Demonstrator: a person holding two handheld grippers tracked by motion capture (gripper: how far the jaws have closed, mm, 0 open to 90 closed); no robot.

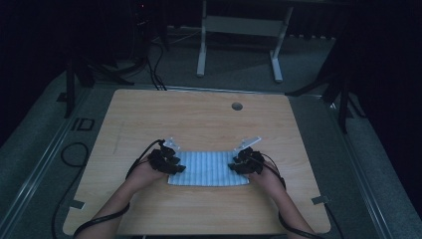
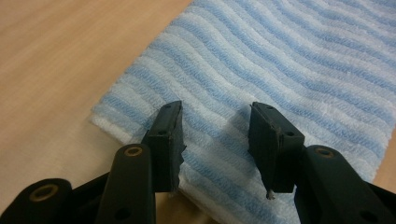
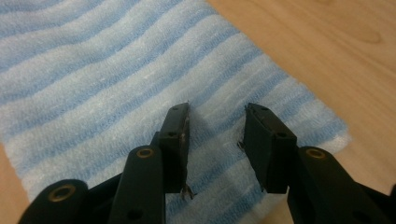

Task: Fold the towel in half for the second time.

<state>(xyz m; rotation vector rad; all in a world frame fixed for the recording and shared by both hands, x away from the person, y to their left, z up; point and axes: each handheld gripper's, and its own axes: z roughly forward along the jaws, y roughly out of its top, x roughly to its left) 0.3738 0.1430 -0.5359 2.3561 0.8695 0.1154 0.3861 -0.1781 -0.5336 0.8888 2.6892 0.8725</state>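
On the near half of the table [image 1: 199, 119], my left gripper [image 2: 215, 135] and right gripper [image 3: 217, 135] hover partly open, nothing pinched, over each end of the striped blue towel [image 1: 206, 169] lying flat between them.

A light wooden table [image 1: 199, 114] is seen under dim light, with a round grommet hole [image 1: 237, 106] set near its far edge. Grey carpeted floor [image 1: 239, 64] is spread around it. A white desk frame [image 1: 239, 30] is placed beyond the table, and black cables [image 1: 154, 69] are trailed across the carpet.
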